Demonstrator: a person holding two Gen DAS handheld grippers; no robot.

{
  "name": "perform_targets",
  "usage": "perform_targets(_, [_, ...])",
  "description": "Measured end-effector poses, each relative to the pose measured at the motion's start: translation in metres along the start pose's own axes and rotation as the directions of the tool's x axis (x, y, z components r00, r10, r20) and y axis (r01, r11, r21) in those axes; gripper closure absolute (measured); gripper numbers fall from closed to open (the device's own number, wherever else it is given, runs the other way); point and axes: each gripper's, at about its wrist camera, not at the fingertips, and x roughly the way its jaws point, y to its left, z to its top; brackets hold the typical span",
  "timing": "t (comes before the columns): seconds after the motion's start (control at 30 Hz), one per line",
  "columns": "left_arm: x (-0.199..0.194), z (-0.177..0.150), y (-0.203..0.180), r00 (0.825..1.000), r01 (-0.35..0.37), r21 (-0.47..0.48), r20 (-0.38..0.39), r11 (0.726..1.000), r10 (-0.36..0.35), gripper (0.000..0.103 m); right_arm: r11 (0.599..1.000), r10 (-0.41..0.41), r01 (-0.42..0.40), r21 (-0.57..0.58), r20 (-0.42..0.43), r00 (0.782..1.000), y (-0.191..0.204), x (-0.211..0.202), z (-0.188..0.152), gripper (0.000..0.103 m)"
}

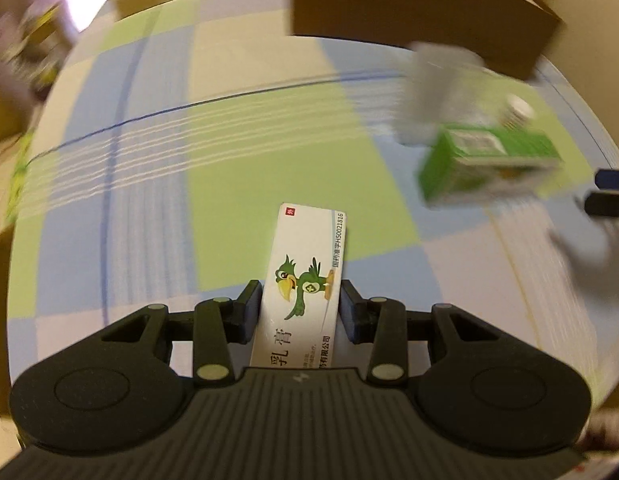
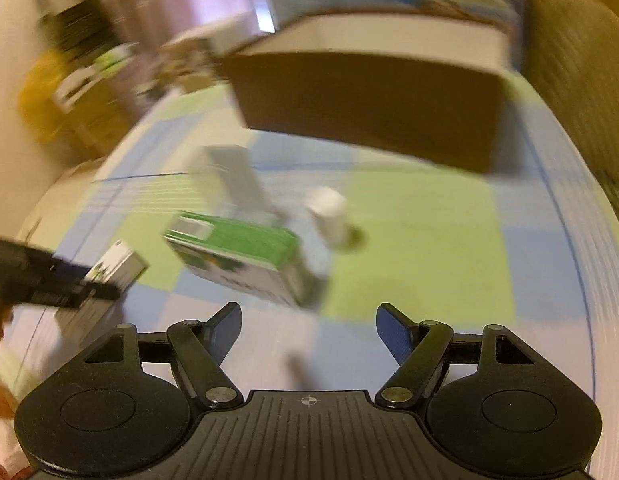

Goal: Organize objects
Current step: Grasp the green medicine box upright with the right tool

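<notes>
My left gripper (image 1: 300,298) is shut on a white ointment box with a green parrot picture (image 1: 305,276), held above the checked tablecloth. In the right wrist view that box (image 2: 115,266) and the left gripper (image 2: 89,286) show at the left edge. My right gripper (image 2: 309,320) is open and empty, just short of a green and white box (image 2: 245,260) lying on the cloth. The green box (image 1: 485,164) also shows at the right of the left wrist view. A grey-white box (image 2: 233,184) and a small white bottle (image 2: 329,214) stand behind it.
A large brown cardboard box (image 2: 369,108) stands at the back of the table, also seen in the left wrist view (image 1: 409,8). The checked cloth (image 1: 269,140) covers a round table. A yellow bag and clutter (image 2: 57,96) lie beyond the left edge. Both views are motion-blurred.
</notes>
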Motion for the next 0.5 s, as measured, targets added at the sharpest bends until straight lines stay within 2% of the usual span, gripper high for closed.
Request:
perform_targets(0.1, [0.002, 0.004, 0.012, 1.000, -0.012, -0.072, -0.003, 0.997, 0.012, 0.067, 0.995, 0.024, -0.024, -0.100, 0.003, 1.000, 0.010, 0.014, 0.013, 0.031])
perform_targets(0.2, [0.004, 0.006, 0.018, 1.000, -0.022, -0.092, -0.016, 0.995, 0.021, 0.067, 0.974, 0.039, -0.040, -0.221, -0.009, 0.999, 0.017, 0.029, 0.022, 0.031])
perform_targets(0.4, [0.007, 0.010, 0.014, 0.999, -0.033, -0.080, -0.016, 0.996, 0.032, 0.067, 0.888, 0.050, -0.086, -0.452, -0.092, 0.995, 0.027, 0.056, 0.025, 0.031])
perform_targets(0.43, [0.005, 0.009, 0.016, 0.999, -0.032, -0.080, -0.018, 0.996, 0.031, 0.067, 0.875, 0.054, -0.097, -0.475, -0.104, 0.993, 0.029, 0.058, 0.024, 0.036])
perform_targets(0.47, [0.005, 0.009, 0.016, 0.999, -0.032, -0.081, -0.020, 0.996, 0.030, 0.067, 0.861, 0.060, -0.110, -0.496, -0.116, 0.991, 0.032, 0.060, 0.023, 0.048])
perform_targets(0.5, [0.006, 0.008, 0.015, 0.999, -0.033, -0.084, -0.022, 0.996, 0.031, 0.067, 0.854, 0.057, -0.110, -0.508, -0.120, 0.991, 0.033, 0.060, 0.022, 0.054])
